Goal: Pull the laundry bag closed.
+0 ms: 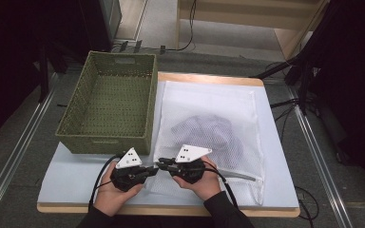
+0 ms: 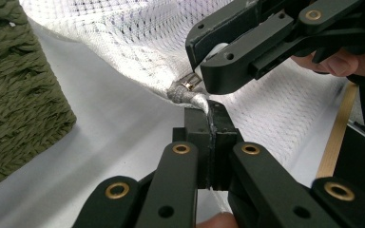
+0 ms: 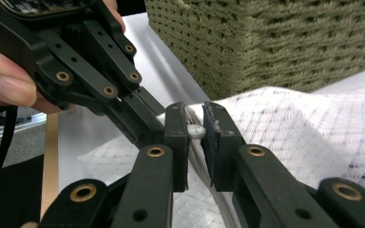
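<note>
The fingers of the left gripper are clenched tight on the grey corner tab of the white mesh laundry bag, which bunches up just above their tips at the centre of the left gripper view. The right gripper holds its jaws a little apart around the bag's small white zipper pull; the pull sits between the pads, and whether they press on it I cannot tell. In the high view both grippers meet nose to nose at the lower centre of the frame, the left gripper and the right gripper almost touching at the bag's near left corner, each carried in a hand rising from the bottom edge. The bag lies flat across the middle and right of the frame, with crumpled pale lilac clothing showing through its mesh. Just beside its left edge stands an olive woven basket, in the upper left of the tabletop. Everything rests on a pale blue-white table with a wood-coloured edge along its near and far sides. Around it the floor is grey, with metal rails running up both sides of the frame, black cables on the right and dark drapes in the upper corners.
</note>
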Action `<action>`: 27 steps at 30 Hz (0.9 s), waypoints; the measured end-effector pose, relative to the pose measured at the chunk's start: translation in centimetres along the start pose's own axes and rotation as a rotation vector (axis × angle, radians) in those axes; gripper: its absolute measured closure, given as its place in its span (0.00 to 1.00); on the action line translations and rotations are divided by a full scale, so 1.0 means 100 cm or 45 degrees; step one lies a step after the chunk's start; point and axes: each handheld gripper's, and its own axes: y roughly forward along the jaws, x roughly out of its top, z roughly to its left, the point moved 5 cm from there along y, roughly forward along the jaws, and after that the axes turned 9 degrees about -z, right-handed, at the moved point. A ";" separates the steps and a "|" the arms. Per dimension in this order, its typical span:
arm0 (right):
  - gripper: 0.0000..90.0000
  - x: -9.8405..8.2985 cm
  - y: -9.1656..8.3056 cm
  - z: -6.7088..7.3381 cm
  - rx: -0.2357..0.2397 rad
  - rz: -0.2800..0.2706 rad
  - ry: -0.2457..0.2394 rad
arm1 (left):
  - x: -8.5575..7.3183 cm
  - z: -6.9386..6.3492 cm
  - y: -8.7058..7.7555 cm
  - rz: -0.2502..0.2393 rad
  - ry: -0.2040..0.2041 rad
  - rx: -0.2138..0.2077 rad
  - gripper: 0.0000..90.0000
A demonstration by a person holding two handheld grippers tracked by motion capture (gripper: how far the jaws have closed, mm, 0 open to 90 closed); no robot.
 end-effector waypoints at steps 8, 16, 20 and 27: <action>0.90 -0.003 0.002 -0.002 0.021 0.015 0.035 | 0.001 0.000 -0.002 -0.013 0.014 0.001 1.00; 0.92 -0.004 0.001 -0.002 0.022 0.063 0.034 | 0.001 0.000 -0.002 -0.017 -0.008 -0.004 1.00; 0.92 -0.008 0.000 -0.003 -0.005 0.090 0.003 | 0.001 0.001 -0.003 -0.021 -0.029 -0.005 1.00; 0.93 -0.014 -0.002 -0.002 -0.035 0.133 -0.038 | 0.001 0.002 -0.003 -0.043 -0.084 -0.029 1.00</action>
